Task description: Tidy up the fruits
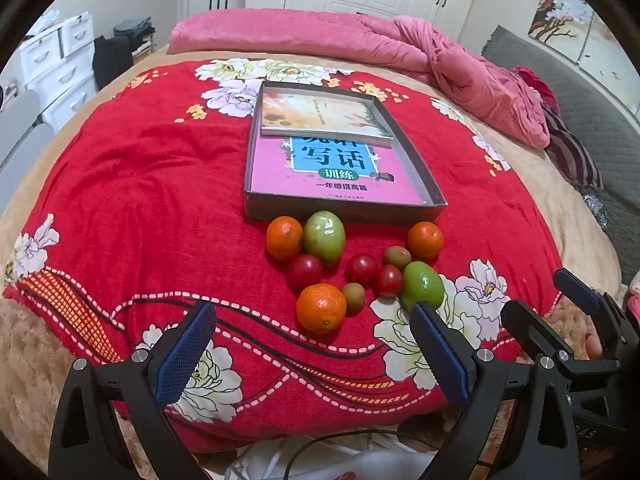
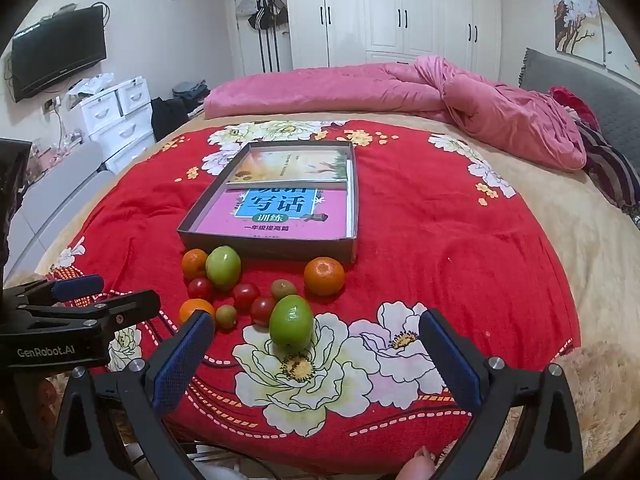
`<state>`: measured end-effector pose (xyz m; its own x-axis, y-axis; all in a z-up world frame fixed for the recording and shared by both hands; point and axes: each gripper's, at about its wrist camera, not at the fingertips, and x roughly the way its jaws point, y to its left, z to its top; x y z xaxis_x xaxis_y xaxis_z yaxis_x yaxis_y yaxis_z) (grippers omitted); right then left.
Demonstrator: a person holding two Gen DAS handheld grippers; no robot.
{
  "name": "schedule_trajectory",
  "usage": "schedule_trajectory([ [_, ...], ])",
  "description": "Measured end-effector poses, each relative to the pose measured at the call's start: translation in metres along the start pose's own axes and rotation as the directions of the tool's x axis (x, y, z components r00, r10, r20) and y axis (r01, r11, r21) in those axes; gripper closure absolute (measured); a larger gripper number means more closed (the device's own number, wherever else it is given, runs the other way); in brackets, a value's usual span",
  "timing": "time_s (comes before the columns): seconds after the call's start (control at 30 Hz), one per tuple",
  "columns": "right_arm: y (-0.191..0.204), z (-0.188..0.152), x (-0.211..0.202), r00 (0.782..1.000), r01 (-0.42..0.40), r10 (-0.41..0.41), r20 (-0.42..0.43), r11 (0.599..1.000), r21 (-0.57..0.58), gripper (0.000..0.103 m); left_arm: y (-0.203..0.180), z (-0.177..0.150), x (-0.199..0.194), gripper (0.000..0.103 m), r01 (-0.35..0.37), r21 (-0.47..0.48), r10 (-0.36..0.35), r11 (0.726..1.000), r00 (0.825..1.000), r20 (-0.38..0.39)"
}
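Evidently, no fruit is sorted yet. All 10 pieces lie loose on the red floral blanket (image 1: 140, 184), bunched just in front of the near wall of the shallow cardboard box (image 1: 344, 211).

Count, from my left wrist view: 3 oranges, namely the near orange (image 1: 321, 308), the left orange (image 1: 284, 238) and the right orange (image 1: 425, 241); 2 large green fruits, the far green fruit (image 1: 324, 236) beside the left orange and the near green fruit (image 2: 291, 322); 3 small red fruits, one (image 1: 305, 271) just below the far green fruit, another (image 1: 361, 267) in the middle, the last (image 1: 387, 280) touching or almost touching the near green fruit; 2 small brownish-green fruits, one (image 1: 353, 297) just beside the near orange and one (image 1: 397, 257) near the right orange.

The box holds 2 books, a pink book (image 1: 332, 184) and a pale book (image 1: 324, 116) lying over its far end. No fruit is inside.

My left gripper (image 1: 312, 354) stands wide and empty, hovering short of the near orange. My right gripper (image 2: 316, 360) also stands wide and empty, with the near green fruit ahead of its jaws, untouched.

Judgement: the task stands at its start. Every piece remains to be grouped or placed. Whether the box is the intended destination I cannot tell.
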<state>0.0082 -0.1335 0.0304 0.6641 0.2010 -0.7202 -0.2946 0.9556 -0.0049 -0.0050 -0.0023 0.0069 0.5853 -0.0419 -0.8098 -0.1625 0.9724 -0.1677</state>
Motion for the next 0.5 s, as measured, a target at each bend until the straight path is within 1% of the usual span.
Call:
schedule_trajectory([
  [0.5,0.0014,0.0009,-0.0031,1.0,0.0,0.0,-0.004,1.0,-0.004,0.0,0.0004,-0.0002,0.0021,0.006,0.003,0.0,-0.003,1.0,1.0,-0.005],
])
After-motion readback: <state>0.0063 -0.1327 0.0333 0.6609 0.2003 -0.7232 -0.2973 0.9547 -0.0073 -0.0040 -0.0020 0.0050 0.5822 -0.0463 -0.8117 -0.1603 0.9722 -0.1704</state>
